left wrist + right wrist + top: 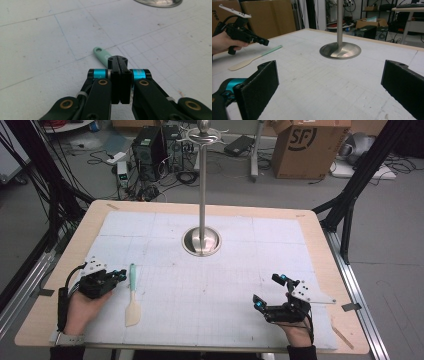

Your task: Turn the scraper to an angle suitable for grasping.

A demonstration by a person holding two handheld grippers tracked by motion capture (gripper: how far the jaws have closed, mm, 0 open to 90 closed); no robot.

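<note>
I had the left gripper (119,274) sitting at the lower left of the high view, its jaws pressed together on nothing, just beside the spatula (133,295). The spatula lay flat on the white mat (225,295), mint handle toward the top of the frame, cream blade toward the bottom. The right gripper (269,292) waited at the lower right, well apart, jaws spread wide. I judged this the approach before the pick-up: next I would need to open the left jaws and bring them down across the handle. The left gripper view gave me the hanging hole at the handle's end (99,50), peeking out above the closed jaws. The right gripper view showed the metal stand (340,50) base and the left gripper hovering clear of the spatula.
</note>
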